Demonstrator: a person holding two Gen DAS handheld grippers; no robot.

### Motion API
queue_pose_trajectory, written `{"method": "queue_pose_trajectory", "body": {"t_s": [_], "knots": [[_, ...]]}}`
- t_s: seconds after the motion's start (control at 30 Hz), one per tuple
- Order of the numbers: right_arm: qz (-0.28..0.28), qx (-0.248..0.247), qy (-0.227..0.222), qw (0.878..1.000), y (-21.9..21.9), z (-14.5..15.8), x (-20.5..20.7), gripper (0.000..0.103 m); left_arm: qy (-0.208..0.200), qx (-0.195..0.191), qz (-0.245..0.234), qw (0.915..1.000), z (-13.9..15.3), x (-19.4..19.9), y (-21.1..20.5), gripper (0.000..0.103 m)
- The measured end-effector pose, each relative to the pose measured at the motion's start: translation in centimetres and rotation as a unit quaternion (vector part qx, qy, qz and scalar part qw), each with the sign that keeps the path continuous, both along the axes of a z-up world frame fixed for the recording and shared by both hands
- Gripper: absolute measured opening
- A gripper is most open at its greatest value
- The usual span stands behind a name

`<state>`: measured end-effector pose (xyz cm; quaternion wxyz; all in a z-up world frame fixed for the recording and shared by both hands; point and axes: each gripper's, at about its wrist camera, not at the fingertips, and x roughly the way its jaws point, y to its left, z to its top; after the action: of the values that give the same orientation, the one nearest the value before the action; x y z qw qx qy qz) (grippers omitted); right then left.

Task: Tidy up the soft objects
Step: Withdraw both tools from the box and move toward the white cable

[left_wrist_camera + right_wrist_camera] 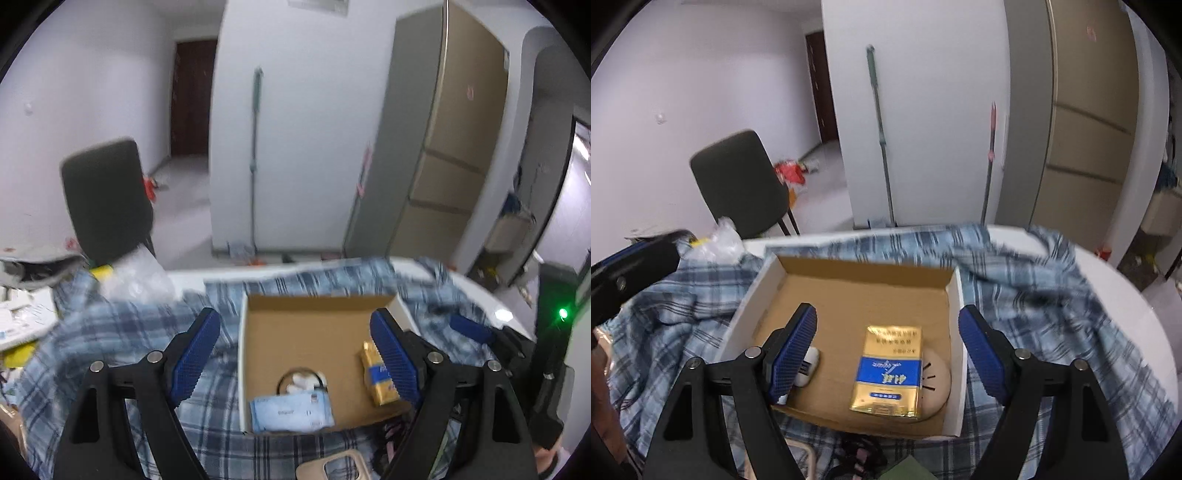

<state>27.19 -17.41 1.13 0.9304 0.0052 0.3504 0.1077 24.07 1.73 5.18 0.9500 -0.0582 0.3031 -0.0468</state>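
An open cardboard box [314, 317] [857, 284] sits on a blue plaid cloth [110, 332] [1034, 295]. Inside lie a gold and blue tissue pack [890, 371] [378, 376], a light blue wipes pack [291, 410], a small round container of white balls [301, 380], a beige round pad [938, 380] under the gold pack, and a small white item [809, 365]. My left gripper [295, 354] is open and empty above the box. My right gripper [888, 354] is open and empty over the gold pack.
A dark chair [107, 199] [742, 184] stands behind the table at the left. A clear plastic bag [140, 277] and papers [22, 317] lie at the left. A mop [255, 155] leans on the wall and a fridge [443, 147] stands behind.
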Motion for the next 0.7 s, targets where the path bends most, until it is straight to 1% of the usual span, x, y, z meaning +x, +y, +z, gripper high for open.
{"method": "queue_pose_trajectory", "body": {"t_s": [0.13,0.27,0.4,0.5,0.6,0.7], "knots": [[0.003,0.002,-0.029,1.000,-0.4,2.5,-2.2,0.078,-0.042,0.009,-0.001,0.9991,2.5,-3.2,-0.1,0.085],[0.002,-0.007,-0.046,0.999,-1.2,3.7,-4.6,0.078,-0.049,0.014,-0.006,0.9987,3.3,-5.9,0.2,0.085],[0.008,-0.014,-0.056,0.998,-1.8,3.9,-7.1,0.078,-0.055,0.009,-0.004,0.9985,2.8,-8.1,0.6,0.085],[0.016,-0.019,-0.059,0.998,-1.8,3.4,-8.8,0.078,-0.044,0.021,-0.010,0.9987,1.8,-10.0,0.5,0.085],[0.029,-0.018,-0.047,0.998,-1.7,2.5,-10.0,0.078,-0.043,0.036,-0.009,0.9984,0.9,-11.6,0.1,0.085],[0.048,-0.018,-0.036,0.998,-1.2,1.4,-11.0,0.078,-0.041,0.038,-0.012,0.9983,-0.2,-13.2,0.1,0.085]]}}
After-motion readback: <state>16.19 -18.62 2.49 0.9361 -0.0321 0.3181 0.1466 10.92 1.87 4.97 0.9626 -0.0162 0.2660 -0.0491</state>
